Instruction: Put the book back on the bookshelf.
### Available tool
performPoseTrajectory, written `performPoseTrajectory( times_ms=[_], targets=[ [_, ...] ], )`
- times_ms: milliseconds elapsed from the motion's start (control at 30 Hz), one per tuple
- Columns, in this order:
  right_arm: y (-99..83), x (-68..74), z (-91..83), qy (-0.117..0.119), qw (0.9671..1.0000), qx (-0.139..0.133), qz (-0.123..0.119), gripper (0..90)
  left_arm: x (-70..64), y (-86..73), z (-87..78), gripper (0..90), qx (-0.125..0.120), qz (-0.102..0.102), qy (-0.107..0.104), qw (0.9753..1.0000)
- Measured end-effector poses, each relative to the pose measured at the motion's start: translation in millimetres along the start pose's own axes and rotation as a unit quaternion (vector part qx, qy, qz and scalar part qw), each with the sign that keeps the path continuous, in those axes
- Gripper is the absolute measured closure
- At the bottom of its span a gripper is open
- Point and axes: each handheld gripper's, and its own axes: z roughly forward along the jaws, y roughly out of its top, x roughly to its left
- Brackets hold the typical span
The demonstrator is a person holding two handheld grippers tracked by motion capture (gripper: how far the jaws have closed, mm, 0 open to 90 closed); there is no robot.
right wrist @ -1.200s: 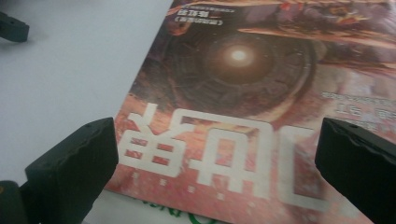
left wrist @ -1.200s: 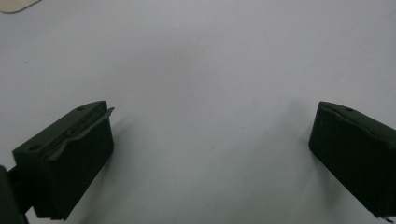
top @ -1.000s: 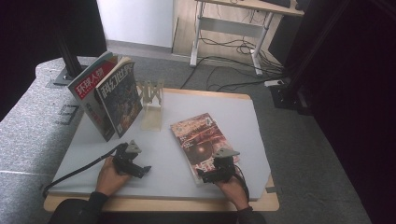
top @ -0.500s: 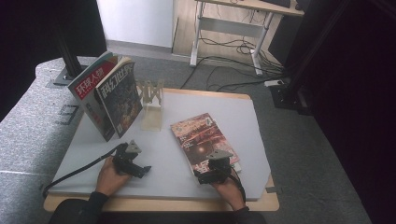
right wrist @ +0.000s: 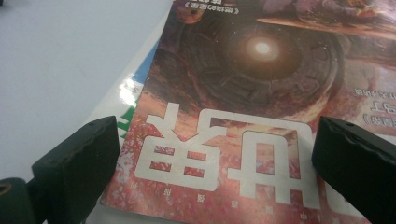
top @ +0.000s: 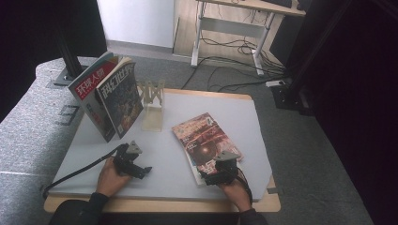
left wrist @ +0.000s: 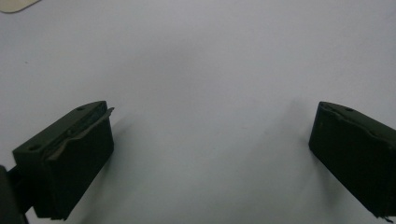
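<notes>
Grippers low over mat, right one at magazine edge

Hands enter from the near table edge, each holding a gripper. Left gripper [top: 133, 165] sits near the front left of the grey mat [top: 169, 140], its cable trailing off to the left. In the left gripper view its jaws stand wide apart over bare mat, nothing between them; released.

Right gripper [top: 218, 171] sits near the front right, at the near end of the red magazine [top: 204, 140]. In the right gripper view the jaws stand spread, one on each side of the magazine's [right wrist: 243, 116] near edge, large white characters between them; not grasping it. A second magazine [right wrist: 128, 109] shows beneath it, its white and blue edge jutting out on the left.

Red magazine lies flat on the mat, right of centre, turned at a slant.

Farther back, left of centre, a clear rack [top: 152, 101] stands on the mat. Just left of it two magazines [top: 105, 96] stand upright, leaning together, covers facing the camera.

Beyond the table: grey floor, a desk frame [top: 225, 28], cables.
</notes>
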Motion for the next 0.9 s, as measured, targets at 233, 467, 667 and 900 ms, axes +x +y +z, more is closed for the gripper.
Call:
performPoseTrajectory(
  times_ms=[233,467,667,900],
  targets=[
    [-6.0,-10.6,-6.9,-0.007,0.9999,0.004,0.008,1.3,0.0,0.0,0.0,0.0,0.0,0.0,0.0,1.0],
    [-12.1,-21.2,-13.5,-0.014,0.9998,0.007,0.015,1.3,0.0,0.0,0.0,0.0,0.0,0.0,0.0,1.0],
    [-18.3,-31.2,-19.9,-0.021,0.9995,0.008,0.023,1.3,0.0,0.0,0.0,0.0,0.0,0.0,0.0,1.0],
    [-25.1,-42.7,-27.0,-0.027,0.9991,0.007,0.031,1.2,0.0,0.0,0.0,0.0,0.0,0.0,0.0,1.0]
  ],
)
